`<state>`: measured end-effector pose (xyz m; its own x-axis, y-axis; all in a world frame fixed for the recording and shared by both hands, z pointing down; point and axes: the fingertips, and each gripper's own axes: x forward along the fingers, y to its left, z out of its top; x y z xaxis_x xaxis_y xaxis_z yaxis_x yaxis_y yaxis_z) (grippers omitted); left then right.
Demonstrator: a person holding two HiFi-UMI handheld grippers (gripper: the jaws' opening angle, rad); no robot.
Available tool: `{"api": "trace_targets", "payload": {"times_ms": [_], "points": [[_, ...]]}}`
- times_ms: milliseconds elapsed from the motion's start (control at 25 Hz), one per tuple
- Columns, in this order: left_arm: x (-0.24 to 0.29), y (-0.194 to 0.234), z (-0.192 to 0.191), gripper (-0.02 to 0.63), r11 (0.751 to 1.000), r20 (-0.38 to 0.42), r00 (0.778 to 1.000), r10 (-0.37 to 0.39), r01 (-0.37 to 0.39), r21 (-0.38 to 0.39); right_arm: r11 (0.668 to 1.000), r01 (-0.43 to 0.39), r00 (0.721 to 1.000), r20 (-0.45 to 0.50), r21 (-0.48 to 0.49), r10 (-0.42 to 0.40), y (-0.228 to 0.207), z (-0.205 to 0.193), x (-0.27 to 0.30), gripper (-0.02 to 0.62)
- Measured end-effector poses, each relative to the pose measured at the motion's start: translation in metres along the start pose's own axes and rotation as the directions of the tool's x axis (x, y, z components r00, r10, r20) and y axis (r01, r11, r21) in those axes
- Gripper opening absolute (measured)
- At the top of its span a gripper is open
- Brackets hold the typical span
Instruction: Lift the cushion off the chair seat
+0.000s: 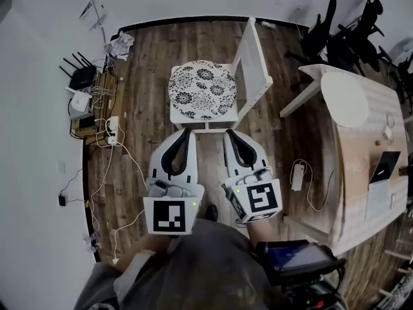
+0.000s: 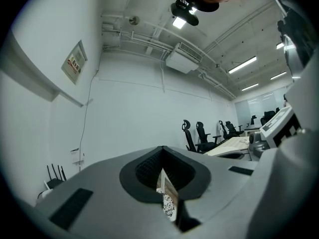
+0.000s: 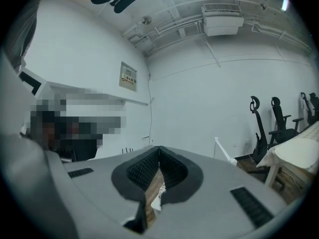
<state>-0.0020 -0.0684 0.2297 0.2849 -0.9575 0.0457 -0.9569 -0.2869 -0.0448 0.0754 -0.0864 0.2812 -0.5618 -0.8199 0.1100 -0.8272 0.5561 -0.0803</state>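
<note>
A round cushion [image 1: 202, 90] with a black-and-white flower print lies on the seat of a white wooden chair [image 1: 256, 66], whose back stands on the right in the head view. Both grippers point level at the seat's near edge, just short of it and not touching the cushion. My left gripper [image 1: 188, 131] has its jaws together with nothing between them, and so does my right gripper [image 1: 228, 132]. In the left gripper view a sliver of the cushion [image 2: 170, 203] shows under the closed tips [image 2: 163, 149]. The right gripper [image 3: 159, 148] sees floor and a bit of the seat edge below its tips.
A light wooden table [image 1: 361, 141] stands to the right, with black office chairs [image 1: 342, 24] behind it. Routers, a power strip and loose cables [image 1: 90, 102] lie along the left wall. A charger [image 1: 298, 174] lies on the floor by the table.
</note>
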Motion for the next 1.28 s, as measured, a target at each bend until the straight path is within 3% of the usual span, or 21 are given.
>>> {"api": "trace_targets", "payload": {"times_ms": [360,840,1280], "points": [[0.055,0.073,-0.01,0.006,0.999,-0.019,1.0,0.014,-0.014,-0.037,1.0,-0.013,0.998,-0.063,-0.011,0.012,0.002,-0.002,0.089,0.008],[0.102,0.181,0.001,0.006,0.996,0.011,0.996,0.085,-0.085,-0.032,0.995,-0.092,0.995,-0.038,-0.045,0.09,0.034,0.022,0.208,0.008],[0.135,0.177,0.002,0.006,0.999,0.008,0.999,0.049,-0.049,-0.009,0.999,-0.019,1.0,-0.023,-0.034,0.019,-0.004,0.027,0.221,0.008]]}}
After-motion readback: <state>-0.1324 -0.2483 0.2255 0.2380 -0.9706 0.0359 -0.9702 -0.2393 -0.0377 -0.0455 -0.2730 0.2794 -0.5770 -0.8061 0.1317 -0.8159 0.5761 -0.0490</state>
